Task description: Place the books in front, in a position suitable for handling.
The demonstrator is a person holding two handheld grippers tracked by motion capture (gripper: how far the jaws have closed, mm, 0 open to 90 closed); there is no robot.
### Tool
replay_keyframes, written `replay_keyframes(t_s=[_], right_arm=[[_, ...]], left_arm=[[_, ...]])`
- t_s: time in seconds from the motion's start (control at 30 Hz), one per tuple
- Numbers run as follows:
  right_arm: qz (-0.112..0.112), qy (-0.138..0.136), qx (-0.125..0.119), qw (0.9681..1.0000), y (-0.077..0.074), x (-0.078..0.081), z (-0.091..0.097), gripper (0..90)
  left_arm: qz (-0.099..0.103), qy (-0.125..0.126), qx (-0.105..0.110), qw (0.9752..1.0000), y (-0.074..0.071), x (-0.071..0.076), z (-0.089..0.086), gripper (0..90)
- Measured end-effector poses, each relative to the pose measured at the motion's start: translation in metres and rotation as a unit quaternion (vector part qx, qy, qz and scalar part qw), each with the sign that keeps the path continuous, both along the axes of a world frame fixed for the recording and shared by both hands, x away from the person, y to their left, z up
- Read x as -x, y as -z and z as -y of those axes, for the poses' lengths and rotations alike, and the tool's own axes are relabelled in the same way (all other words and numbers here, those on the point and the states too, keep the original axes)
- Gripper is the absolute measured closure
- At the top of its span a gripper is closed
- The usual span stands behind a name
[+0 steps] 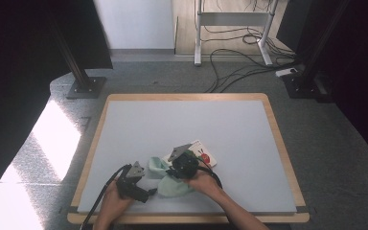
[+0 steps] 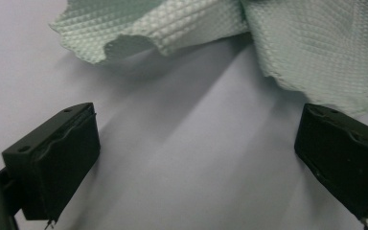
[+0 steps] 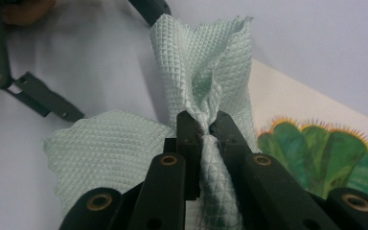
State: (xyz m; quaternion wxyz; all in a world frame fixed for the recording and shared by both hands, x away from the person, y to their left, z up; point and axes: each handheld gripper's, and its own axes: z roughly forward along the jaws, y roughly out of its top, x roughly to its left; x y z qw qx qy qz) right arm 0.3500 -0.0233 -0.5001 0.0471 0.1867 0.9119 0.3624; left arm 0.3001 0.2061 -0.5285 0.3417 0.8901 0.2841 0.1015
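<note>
— Pinching the pale green cloth between its jaws, the right tool has them closed tight on a gathered fold, so the fabric bunches and fans out above the grip. Why hold it there, do you think?

— Likely to lift or drag one part while the rest trails on the surface. A grip on a bunched fold is less likely to slip than one on a flat edge.

— And the left tool?

— Its jaws stand wide apart with nothing between them, low over the surface, just short of the cloth's wavy edge. I'd judge it is placed to take a second hold.

— Where does the cloth lie overall?

— Near the person's edge of the surface, between the two tools in the high view, crumpled. Part of it rests on or against a picture book with a green caterpillar drawing; which, I cannot tell.

— How does the cloth look up close?

— Thin, with a fine quilted diamond weave, soft scalloped edges, limp enough to fold and drape on itself.
</note>
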Motion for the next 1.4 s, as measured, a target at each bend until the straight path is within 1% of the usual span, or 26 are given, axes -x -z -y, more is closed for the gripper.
replay_keyframes(t_s=[0.1,0.17,0.27,0.3,0.37,0.4,0.43,0.47,0.57,0.6,0.63,0.67,0.7,0.8,0.87,0.93,0.97,1.0,1.03,1.07,1.13,1.2,1.27,1.4], right_arm=[[-0.002,0.001,-0.002,1.0,0.0,-0.002,0.0,82.5],[0.002,0.005,-0.004,1.0,0.001,-0.003,0.004,82.6],[0.003,0.022,-0.008,0.9997,0.002,-0.007,0.016,82.7],[0.003,0.022,-0.008,0.9997,0.002,-0.007,0.016,82.7],[0.008,0.036,-0.001,0.9993,0.002,-0.01,0.025,82.6],[0.008,0.048,-0.002,0.9988,0.002,-0.014,0.034,82.6],[0.008,0.048,-0.002,0.9988,0.002,-0.014,0.034,82.6],[0.009,0.055,0.0,0.9984,0.002,-0.015,0.04,82.6],[0.01,0.08,0.0,0.9968,0.003,-0.022,0.059,82.6],[0.009,0.093,-0.001,0.9957,0.004,-0.026,0.071,82.7],[0.009,0.093,-0.001,0.9957,0.004,-0.026,0.071,82.7],[0.012,0.099,0.002,0.995,0.004,-0.028,0.075,82.6],[0.013,0.108,0.004,0.994,0.004,-0.03,0.081,82.6],[0.009,0.124,0.001,0.9922,0.005,-0.034,0.094,82.6],[0.016,0.136,0.007,0.9906,0.005,-0.037,0.105,82.6],[0.018,0.144,0.011,0.9894,0.005,-0.039,0.11,82.6],[0.018,0.144,0.011,0.9894,0.005,-0.039,0.11,82.6],[0.017,0.151,0.01,0.9883,0.006,-0.042,0.116,82.6],[0.017,0.151,0.01,0.9883,0.006,-0.042,0.116,82.6],[0.014,0.156,0.009,0.9876,0.006,-0.043,0.118,82.6],[0.016,0.162,0.011,0.9866,0.006,-0.047,0.121,82.5],[0.02,0.162,0.012,0.9864,0.006,-0.048,0.121,82.5],[0.023,0.167,0.013,0.9856,0.006,-0.051,0.121,82.5],[0.028,0.168,0.019,0.9852,0.006,-0.06,0.115,82.4]], left_arm=[[0.0,-0.001,0.001,1.0,0.0,0.0,0.0,1.7],[0.0,-0.002,0.002,1.0,0.0,0.0,0.0,1.7],[0.0,-0.001,0.001,1.0,0.0,0.0,0.0,1.7],[0.0,-0.001,0.001,1.0,0.0,0.0,0.0,1.7],[0.0,-0.001,0.001,1.0,0.0,0.0,0.0,1.7],[0.0,-0.001,0.001,1.0,0.0,0.0,0.0,1.7],[0.0,-0.001,0.001,1.0,0.0,0.0,0.0,1.7],[0.0,-0.001,0.001,1.0,0.0,0.0,0.0,1.8],[0.0,-0.001,0.001,1.0,0.0,0.0,0.0,1.7],[0.0,-0.001,0.001,1.0,0.0,0.0,0.0,1.7],[0.0,-0.001,0.001,1.0,0.0,0.0,0.0,1.7],[0.0,-0.001,0.001,1.0,0.0,0.0,0.0,1.7],[0.0,-0.001,0.001,1.0,0.0,0.0,0.0,1.7],[-0.001,0.0,0.0,1.0,0.0,0.0,0.0,1.7],[-0.001,-0.001,0.001,1.0,0.0,0.0,0.0,1.7],[-0.001,-0.001,0.001,1.0,0.0,0.0,0.0,1.7],[-0.001,-0.001,0.001,1.0,0.0,0.0,0.0,1.7],[-0.001,-0.001,0.001,1.0,0.0,0.0,0.0,1.7],[-0.001,-0.001,0.001,1.0,0.0,0.0,0.0,1.7],[-0.001,-0.001,0.001,1.0,0.0,0.0,0.0,1.7],[-0.001,-0.001,0.001,1.0,0.0,0.0,0.0,1.7],[-0.001,-0.001,0.001,1.0,0.0,0.0,0.0,1.7],[-0.001,-0.001,0.001,1.0,0.0,0.0,0.0,1.7],[-0.001,-0.001,0.001,1.0,0.0,0.0,0.0,1.7]])
